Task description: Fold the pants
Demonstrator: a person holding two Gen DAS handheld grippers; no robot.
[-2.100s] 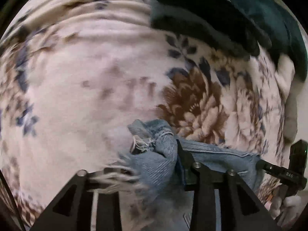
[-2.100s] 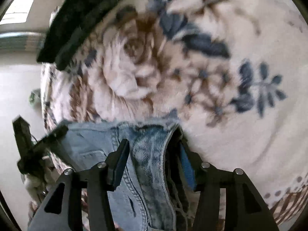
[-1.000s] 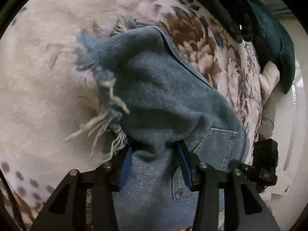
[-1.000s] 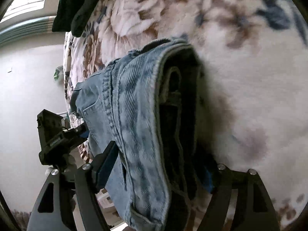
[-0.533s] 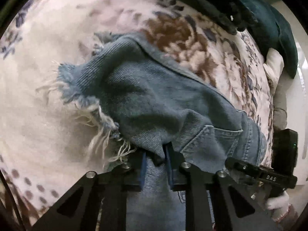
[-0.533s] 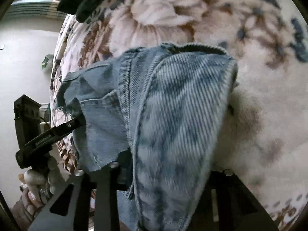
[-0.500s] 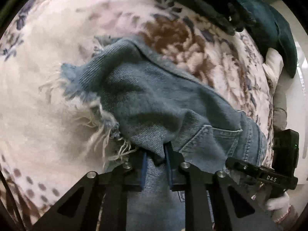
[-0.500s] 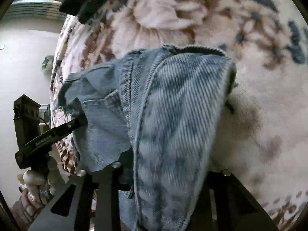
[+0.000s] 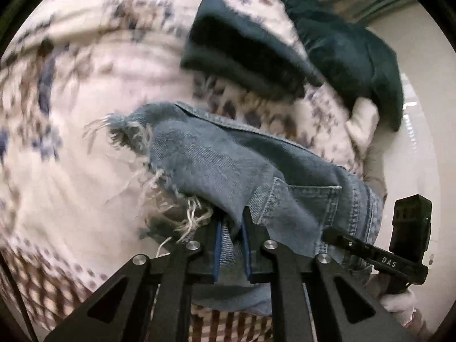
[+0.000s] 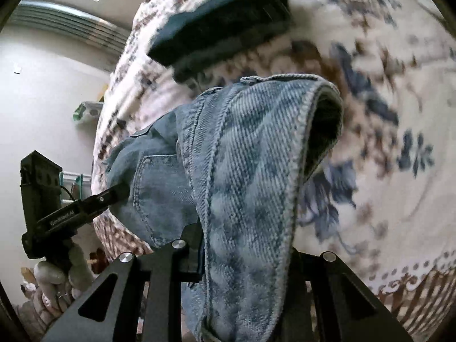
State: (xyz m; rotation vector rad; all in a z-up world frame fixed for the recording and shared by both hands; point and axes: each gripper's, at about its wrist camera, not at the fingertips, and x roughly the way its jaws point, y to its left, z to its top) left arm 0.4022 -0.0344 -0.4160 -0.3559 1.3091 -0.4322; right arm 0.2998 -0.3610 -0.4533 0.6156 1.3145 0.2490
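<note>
Both grippers — left point(image 9: 231, 245), right point(image 10: 245, 256) — clamp the denim pants point(image 9: 228, 165), lifted over the floral blanket point(image 9: 71, 171).

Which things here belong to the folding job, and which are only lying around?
Belong to the job:
- denim pants
- left gripper, shut on them
- right gripper, also gripping them

Lying about:
- dark folded garment
- dark teal cloth
- floral blanket underneath

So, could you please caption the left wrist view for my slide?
Left gripper clamps frayed jeans above a floral blanket.
</note>
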